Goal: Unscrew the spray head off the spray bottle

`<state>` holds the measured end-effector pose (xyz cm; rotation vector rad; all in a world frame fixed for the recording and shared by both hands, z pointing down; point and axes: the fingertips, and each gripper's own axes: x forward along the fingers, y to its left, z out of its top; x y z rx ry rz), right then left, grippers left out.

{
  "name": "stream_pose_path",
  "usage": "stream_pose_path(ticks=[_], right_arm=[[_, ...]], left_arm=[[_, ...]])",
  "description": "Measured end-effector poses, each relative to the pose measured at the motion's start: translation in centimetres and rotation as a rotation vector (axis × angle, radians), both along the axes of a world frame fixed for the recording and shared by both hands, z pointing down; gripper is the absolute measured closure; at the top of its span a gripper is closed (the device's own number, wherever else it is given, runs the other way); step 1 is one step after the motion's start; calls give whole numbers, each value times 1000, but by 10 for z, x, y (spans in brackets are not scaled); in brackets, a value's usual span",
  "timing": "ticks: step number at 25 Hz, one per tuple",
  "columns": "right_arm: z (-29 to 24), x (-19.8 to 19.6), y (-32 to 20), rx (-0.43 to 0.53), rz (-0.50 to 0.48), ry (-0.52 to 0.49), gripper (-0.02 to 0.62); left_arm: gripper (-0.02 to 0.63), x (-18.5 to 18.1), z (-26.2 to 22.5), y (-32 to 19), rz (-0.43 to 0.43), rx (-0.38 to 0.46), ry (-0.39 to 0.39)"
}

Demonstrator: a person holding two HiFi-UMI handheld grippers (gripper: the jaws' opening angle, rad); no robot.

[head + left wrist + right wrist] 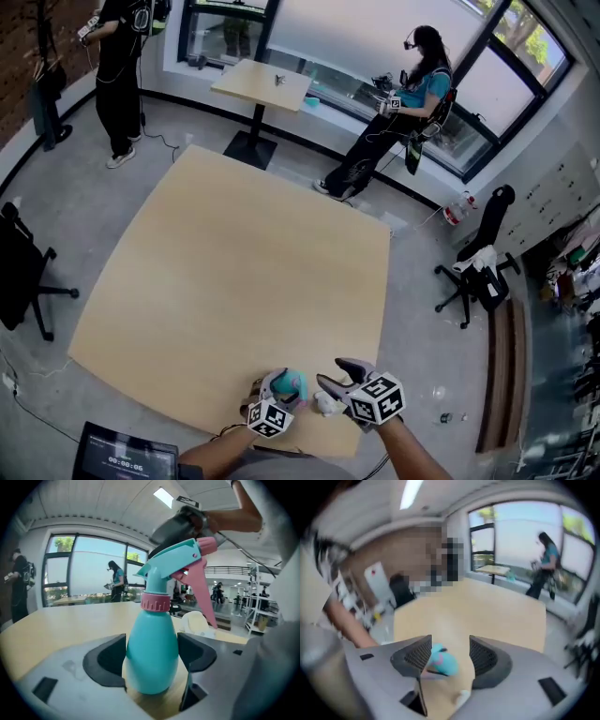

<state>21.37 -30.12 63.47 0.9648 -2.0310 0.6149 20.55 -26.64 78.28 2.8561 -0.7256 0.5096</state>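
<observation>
A pale wooden bench (234, 272) is seen mid-frame in a glazed room. At its lower edge the teal spray bottle (152, 667) (opaque, contents unseen) is clamped upright by the left tool (151, 656), spray head (183, 564) on. The right tool (449, 656) is held apart.

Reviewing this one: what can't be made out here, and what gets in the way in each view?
Left gripper view: the left hand-held gripper hides the base of the spray bottle. The pink trigger and a jaw cover part of the white object, which can't be identified.
Right gripper view: motion blur makes it unclear whether the right hand-held gripper touches the spray head.
Head view: the bottle is too small to show any loosening at the neck.
</observation>
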Motion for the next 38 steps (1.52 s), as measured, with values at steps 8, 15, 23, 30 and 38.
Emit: stream_pose_path(ticks=[8,15,23,30,38], right_arm=[[85,-42,44,-242,-234,238,354],[97,-48,57,206,-1630,719,463],[35,-11,-14,192,-756,460,328],[28,-45,12,-36,123,-110,328],[89,-56,31,-48,-317,183,457]], left_arm=[[275,4,-2,-3,-1,-34,27],[273,0,13,16,381,-22,26],[273,-3,5,2,195,-30,35],[273,-11,8,-7,-63,-72,27],[273,-7,15,6,151,17,-9]])
